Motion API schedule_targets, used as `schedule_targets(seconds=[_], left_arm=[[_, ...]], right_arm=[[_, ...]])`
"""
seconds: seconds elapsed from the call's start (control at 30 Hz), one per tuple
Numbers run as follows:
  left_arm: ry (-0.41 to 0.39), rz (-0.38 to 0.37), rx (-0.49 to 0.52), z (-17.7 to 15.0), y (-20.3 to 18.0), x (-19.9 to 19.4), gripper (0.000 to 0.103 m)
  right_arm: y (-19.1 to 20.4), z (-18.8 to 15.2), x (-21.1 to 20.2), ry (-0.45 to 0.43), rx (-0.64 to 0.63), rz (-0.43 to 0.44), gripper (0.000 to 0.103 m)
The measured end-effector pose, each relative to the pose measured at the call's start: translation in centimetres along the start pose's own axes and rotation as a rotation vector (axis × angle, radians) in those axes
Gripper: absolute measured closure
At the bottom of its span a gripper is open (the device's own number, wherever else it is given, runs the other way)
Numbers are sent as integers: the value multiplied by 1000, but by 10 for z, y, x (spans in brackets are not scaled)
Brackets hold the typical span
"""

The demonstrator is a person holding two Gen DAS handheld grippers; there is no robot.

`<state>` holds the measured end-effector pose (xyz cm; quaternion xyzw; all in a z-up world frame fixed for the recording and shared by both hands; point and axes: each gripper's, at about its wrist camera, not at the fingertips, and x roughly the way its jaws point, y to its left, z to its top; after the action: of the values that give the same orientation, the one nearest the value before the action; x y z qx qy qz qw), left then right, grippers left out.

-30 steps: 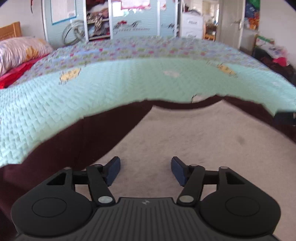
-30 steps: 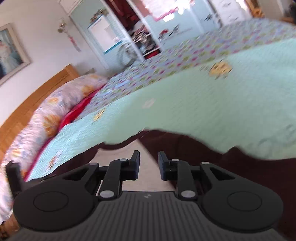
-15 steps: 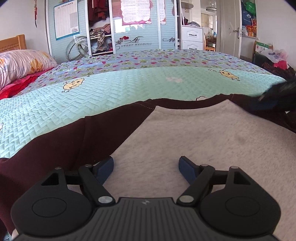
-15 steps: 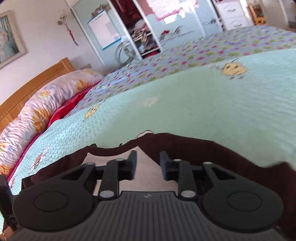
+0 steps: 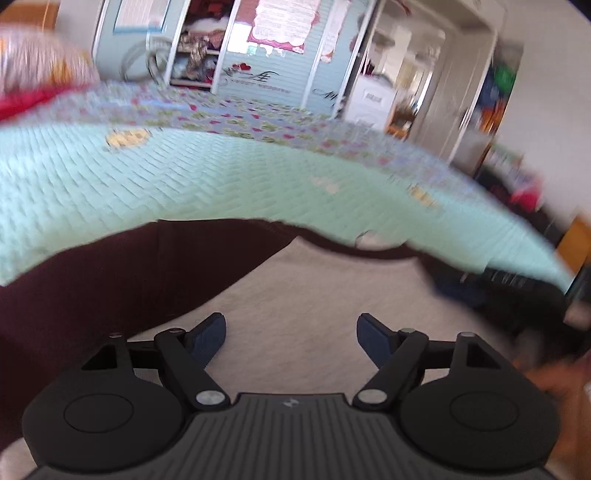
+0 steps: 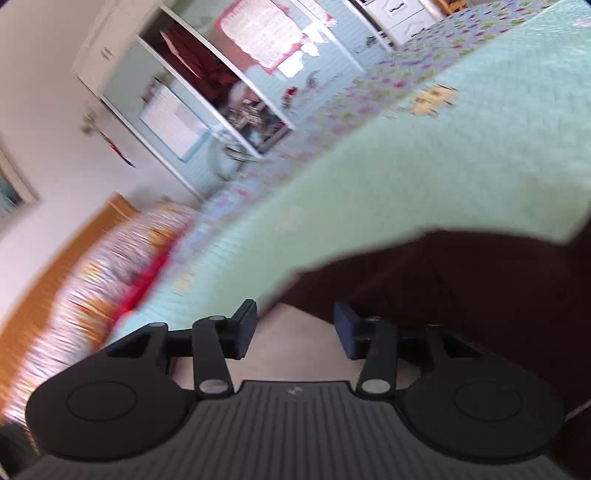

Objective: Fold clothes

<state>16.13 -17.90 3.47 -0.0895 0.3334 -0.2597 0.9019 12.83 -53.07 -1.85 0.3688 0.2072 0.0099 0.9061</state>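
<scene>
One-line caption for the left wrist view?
Open left gripper over a grey-and-maroon raglan sweatshirt on a mint-green quilted bedspread.

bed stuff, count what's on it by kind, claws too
garment (maroon sleeves, grey body): 1
mint quilted bedspread: 1
flowered pillow: 1
claws: 2, the left claw and the right claw, both over the grey body, neither gripping it
total: 5

No lettering reads clearly — the script on the wardrobe door [image 5: 258,79] and the pink-edged poster [image 5: 282,24] above it are too blurred to make out
</scene>
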Motion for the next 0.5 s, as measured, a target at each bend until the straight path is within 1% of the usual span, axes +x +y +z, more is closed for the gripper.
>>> schedule_targets(seconds=[0.03,0.07,0.1,0.13,0.17,0.2,0.23,0.27,0.33,0.37,0.4,0.43,0.47,0.5], left_arm=[[17,-8,-26,7,3,10,23],[35,-16,-51,14,7,19,25],[51,-21,-72,21,10,29,28],[51,17,-23,30,10,42,30],[52,56,25,38,9,55,40],[54,95,72,46,10,68,66],[63,141,84,56,16,77,66],[79,121,22,63,28,79,71],[111,85,-98,78,50,82,89],[122,120,-85,82,53,77,99],[132,153,-73,85,55,71,100],[123,167,-65,87,57,59,99],[109,149,-69,87,58,39,94],[95,131,-73,86,60,20,84]], right_arm=[[-7,2,-5,-27,59,25,79],[-14,3,-9,-52,112,48,79],[-15,3,-8,-47,109,49,81],[-16,2,-7,-43,105,49,81],[-15,3,-4,-37,87,40,81],[-14,3,-5,-36,79,35,81],[-13,2,-6,-36,73,30,81],[-11,0,-7,-38,71,32,81],[-10,-3,-7,-40,79,36,83],[-11,-2,-7,-39,80,35,84],[-9,-5,-7,-38,80,35,84],[-7,-7,-6,-38,79,34,84],[-5,-10,-6,-37,78,32,84],[-2,-10,-6,-36,76,29,84]])
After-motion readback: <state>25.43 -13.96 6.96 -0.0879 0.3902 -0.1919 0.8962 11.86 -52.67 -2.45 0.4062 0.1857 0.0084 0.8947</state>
